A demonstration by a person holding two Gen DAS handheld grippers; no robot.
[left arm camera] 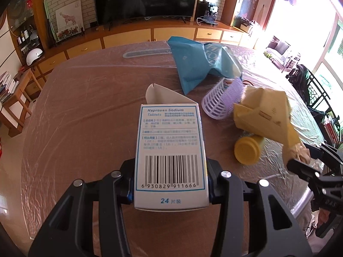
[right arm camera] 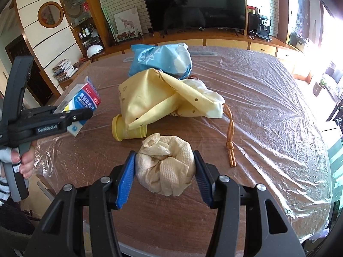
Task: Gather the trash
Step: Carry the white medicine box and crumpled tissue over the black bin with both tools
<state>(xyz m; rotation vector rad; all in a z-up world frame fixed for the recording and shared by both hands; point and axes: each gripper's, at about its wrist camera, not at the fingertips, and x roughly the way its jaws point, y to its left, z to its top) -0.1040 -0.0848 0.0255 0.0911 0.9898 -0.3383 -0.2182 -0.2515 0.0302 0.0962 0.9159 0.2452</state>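
- The left claw (left arm camera: 171, 184) is clamped on a white pill box (left arm camera: 170, 150), barcode side up, its end flap open; the box hangs above the tabletop (left arm camera: 85, 107), clear of the surface.
- From the right wrist view, the same box (right arm camera: 85, 100) juts from the left claw (right arm camera: 75, 117) at the tabletop's left edge, showing a red, blue and yellow face; a hand (right arm camera: 23, 158) grips the tool's handle.
- The right claw (right arm camera: 165, 171) is clamped on a crumpled tissue wad (right arm camera: 166, 165), blue pads pressing either side, above the tabletop's near edge.
- In the left wrist view that wad (left arm camera: 297, 152) shows beige at the right claw's tip (left arm camera: 300, 160), right of the box.
- Just beyond the wad, a yellow cup (right arm camera: 128, 128) lies on its side, its rim partly under a yellow bag (right arm camera: 163, 98) slumped across mid-tabletop.
- An orange cord (right arm camera: 230, 132) trails from the bag's right end toward the near edge.
- Behind the yellow bag sits a blue bag (right arm camera: 160, 60), touching it.
- The left wrist view adds a lilac hair roller (left arm camera: 220, 100) between the blue bag (left arm camera: 193, 64) and the yellow bag (left arm camera: 263, 115), with the cup (left arm camera: 246, 150) in front.
- Wrinkled clear plastic film (right arm camera: 268, 107) covers the brown tabletop.
- A dark television (right arm camera: 193, 6) stands on a wooden cabinet (left arm camera: 85, 47) behind.
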